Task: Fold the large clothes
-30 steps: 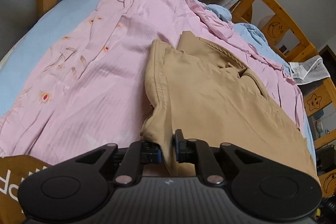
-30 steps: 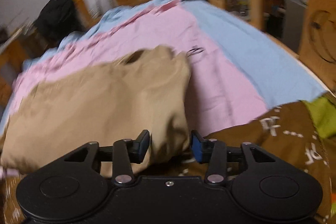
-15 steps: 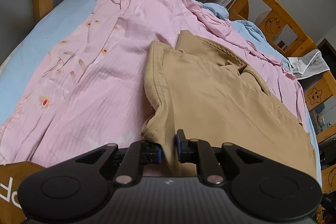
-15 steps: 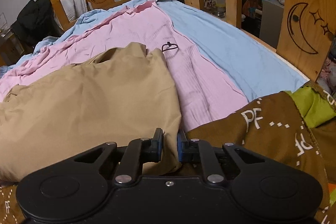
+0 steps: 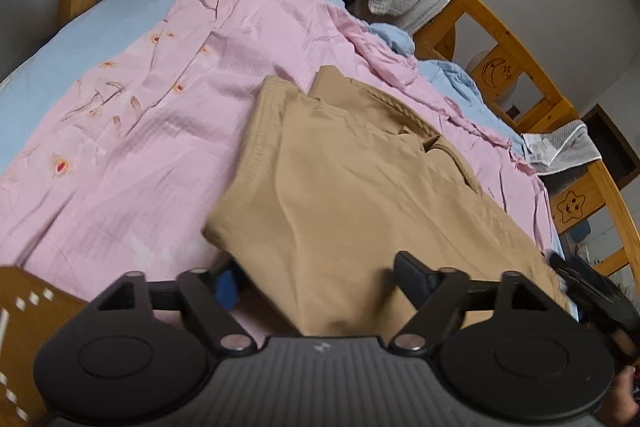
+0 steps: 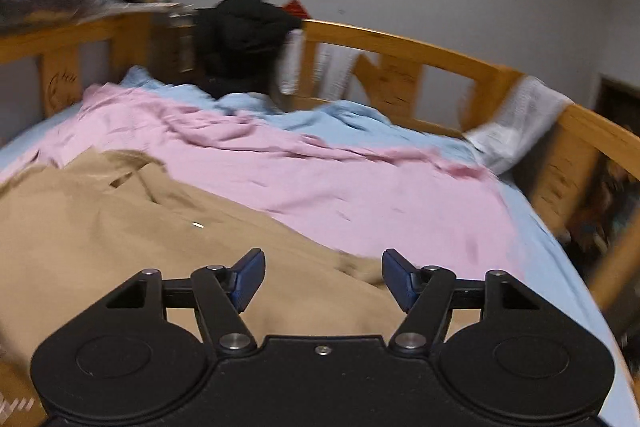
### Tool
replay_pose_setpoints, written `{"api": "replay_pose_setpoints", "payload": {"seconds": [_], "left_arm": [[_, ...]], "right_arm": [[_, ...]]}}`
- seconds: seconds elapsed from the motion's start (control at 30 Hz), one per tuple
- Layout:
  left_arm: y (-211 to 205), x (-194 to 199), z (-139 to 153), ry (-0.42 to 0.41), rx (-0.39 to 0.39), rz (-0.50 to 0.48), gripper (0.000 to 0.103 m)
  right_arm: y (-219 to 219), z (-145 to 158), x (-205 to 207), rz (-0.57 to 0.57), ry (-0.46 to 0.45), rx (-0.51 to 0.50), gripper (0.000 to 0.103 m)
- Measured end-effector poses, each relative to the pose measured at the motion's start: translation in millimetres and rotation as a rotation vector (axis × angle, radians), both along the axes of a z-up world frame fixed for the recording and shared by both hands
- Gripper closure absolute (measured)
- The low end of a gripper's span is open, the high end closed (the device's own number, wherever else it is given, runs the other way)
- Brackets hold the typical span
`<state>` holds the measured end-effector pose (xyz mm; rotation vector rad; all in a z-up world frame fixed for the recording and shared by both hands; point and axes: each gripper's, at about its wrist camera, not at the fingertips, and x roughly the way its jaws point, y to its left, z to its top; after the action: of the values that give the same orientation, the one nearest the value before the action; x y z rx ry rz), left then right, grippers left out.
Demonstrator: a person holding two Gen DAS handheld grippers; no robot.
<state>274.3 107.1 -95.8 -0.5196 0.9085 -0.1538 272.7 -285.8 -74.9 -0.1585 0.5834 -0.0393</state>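
Observation:
A tan garment (image 5: 360, 195) lies folded on a pink sheet (image 5: 160, 115) over the bed. My left gripper (image 5: 316, 281) is at its near edge, jaws opening wide; the cloth lies loose between the fingers with the pads off it. In the right wrist view the same tan garment (image 6: 120, 227) fills the lower left. My right gripper (image 6: 323, 277) hovers over its right edge, jaws opening, nothing pinched. The right gripper also shows in the left wrist view at the far right (image 5: 592, 291).
A wooden bed rail (image 6: 400, 47) with moon and star carvings rings the bed. Black clothes (image 6: 244, 31) and white cloths (image 6: 516, 123) hang on it. A light blue sheet (image 5: 100, 23) lies under the pink one. A brown printed blanket (image 5: 24, 327) is at the near left.
Both grippers let go of the tan garment and opened. The garment's near edge dropped flat. The right gripper swung sideways and now faces the far rail instead of the bed's right side.

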Motion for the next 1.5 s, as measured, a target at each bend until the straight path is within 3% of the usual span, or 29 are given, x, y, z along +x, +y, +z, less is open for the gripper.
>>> {"api": "replay_pose_setpoints", "payload": {"seconds": [0.13,0.33,0.43,0.57,0.73,0.83,0.97,1.3,1.4,1.47,1.5], "left_arm": [[-10,-1,-6,0.01,-0.002,0.048,0.019],[-13,3,-8,-0.008,0.0,0.054,0.017],[-15,5,-9,-0.014,0.008,0.054,0.018],[-14,4,-10,-0.013,0.002,0.068,0.018],[-10,0,-9,-0.02,-0.002,0.079,0.018],[-10,0,-10,-0.018,0.004,0.095,0.018],[-13,1,-8,-0.017,0.02,0.106,0.018],[-13,0,-8,-0.011,0.035,0.097,0.019],[-12,1,-7,-0.011,0.037,0.085,0.022],[-12,1,-6,-0.019,0.035,0.083,0.03],[-12,0,-5,-0.024,0.042,0.089,0.04]], "right_arm": [[36,-32,41,0.023,0.046,-0.026,0.036],[61,-71,48,0.016,0.026,-0.12,0.035],[70,-76,46,0.013,0.008,-0.189,0.035],[58,-59,40,-0.007,0.034,-0.098,0.034],[55,-32,-17,-0.02,0.036,0.022,0.02],[67,-44,-44,-0.025,0.021,-0.012,0.02],[69,-72,-49,-0.064,0.037,0.026,0.019],[68,-72,-45,-0.074,0.066,0.049,0.017],[67,-72,-45,-0.079,0.068,0.058,0.016],[65,-72,-45,-0.078,0.07,0.063,0.016],[65,-72,-45,-0.078,0.07,0.065,0.015]]}}
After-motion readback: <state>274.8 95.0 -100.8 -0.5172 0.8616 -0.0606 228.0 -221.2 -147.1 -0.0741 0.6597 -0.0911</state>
